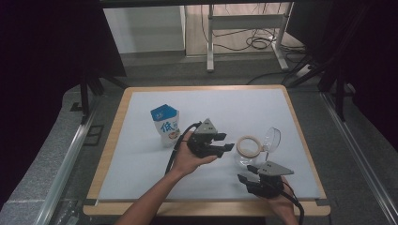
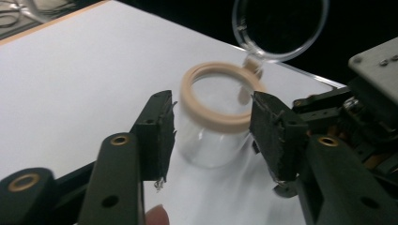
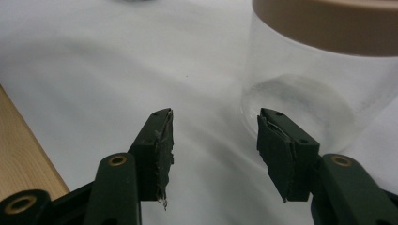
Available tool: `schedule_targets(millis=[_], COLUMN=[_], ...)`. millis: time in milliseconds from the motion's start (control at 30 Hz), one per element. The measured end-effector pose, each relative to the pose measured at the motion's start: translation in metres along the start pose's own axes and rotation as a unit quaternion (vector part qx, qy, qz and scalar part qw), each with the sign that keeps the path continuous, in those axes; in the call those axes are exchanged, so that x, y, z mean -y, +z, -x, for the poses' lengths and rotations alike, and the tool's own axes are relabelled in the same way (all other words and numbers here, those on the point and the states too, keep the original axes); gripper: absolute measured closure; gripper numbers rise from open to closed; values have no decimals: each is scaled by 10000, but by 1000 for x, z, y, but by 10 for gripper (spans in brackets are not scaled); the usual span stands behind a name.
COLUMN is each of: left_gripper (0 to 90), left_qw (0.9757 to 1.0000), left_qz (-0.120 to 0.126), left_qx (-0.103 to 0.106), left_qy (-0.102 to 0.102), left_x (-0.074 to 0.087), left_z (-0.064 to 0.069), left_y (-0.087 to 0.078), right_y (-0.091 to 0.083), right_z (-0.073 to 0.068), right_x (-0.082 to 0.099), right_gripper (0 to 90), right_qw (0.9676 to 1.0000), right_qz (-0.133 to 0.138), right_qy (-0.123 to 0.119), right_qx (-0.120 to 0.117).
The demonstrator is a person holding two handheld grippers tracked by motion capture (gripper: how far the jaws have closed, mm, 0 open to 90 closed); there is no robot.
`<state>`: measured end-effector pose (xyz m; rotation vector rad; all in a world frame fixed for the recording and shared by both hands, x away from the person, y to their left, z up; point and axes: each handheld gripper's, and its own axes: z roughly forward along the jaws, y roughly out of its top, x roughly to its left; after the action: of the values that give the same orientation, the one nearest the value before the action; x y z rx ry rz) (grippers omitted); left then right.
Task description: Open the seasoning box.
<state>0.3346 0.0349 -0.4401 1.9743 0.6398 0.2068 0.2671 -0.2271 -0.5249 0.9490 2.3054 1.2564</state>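
The clear jar (image 1: pixel 248 154) stands open on the worktop (image 1: pixel 141 154) between both released grippers, left gripper (image 2: pixel 213 136) jaws gaping towards it, right gripper (image 3: pixel 213 154) jaws parted beside its base; a careless nudge could tip it.

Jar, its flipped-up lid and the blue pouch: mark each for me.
clear jar (image 2: pixel 213 145), left gripper view, on its glass wall under the tan rim.
clear lid (image 2: pixel 280 26), left gripper view, on the raised disc.
blue pouch (image 1: pixel 166 123), high view, on its front face.
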Motion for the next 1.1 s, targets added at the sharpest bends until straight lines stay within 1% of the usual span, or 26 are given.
schedule_targets(millis=[67, 167, 333, 533, 667, 733, 800, 967, 1100], left_gripper=[449, 400, 371, 357, 341, 335, 331, 325, 312], left_qw=[10000, 9998, 9996, 9989, 9987, 9986, 9983, 9973, 9966], left_qz=[28, 21, 7, -82, -85, -76, -85, -52, -1], left_qx=[-75, -181, -287, -457, -464, -455, -490, -614, -601], left_qy=[-45, -41, -81, -95, -206, -255, -295, -402, -566], left_x=[7, 18, 34, 55, 73, 80, 87, 100, 112], left_z=[-4, -9, -15, -16, -20, -22, -24, -29, -34], left_y=[-5, -14, -24, -36, -47, -52, -57, -67, -75], right_y=[1, 3, 6, 13, 19, 22, 24, 31, 38], right_z=[-2, -4, -8, -12, -15, -17, -19, -24, -28], right_x=[-1, -2, -4, -8, -10, -12, -14, -18, -21], right_gripper=[465, 465, 464, 450, 433, 429, 428, 427, 425], right_qw=[10000, 10000, 10000, 9999, 9999, 9998, 9998, 9997, 9994], right_qz=[9, -12, 3, 14, -3, 17, 20, 25, 29], right_qy=[10, -16, -69, -120, -154, -175, -177, -227, -302], right_qx=[-30, -41, -56, -75, -65, -83, -75, -108, -140])
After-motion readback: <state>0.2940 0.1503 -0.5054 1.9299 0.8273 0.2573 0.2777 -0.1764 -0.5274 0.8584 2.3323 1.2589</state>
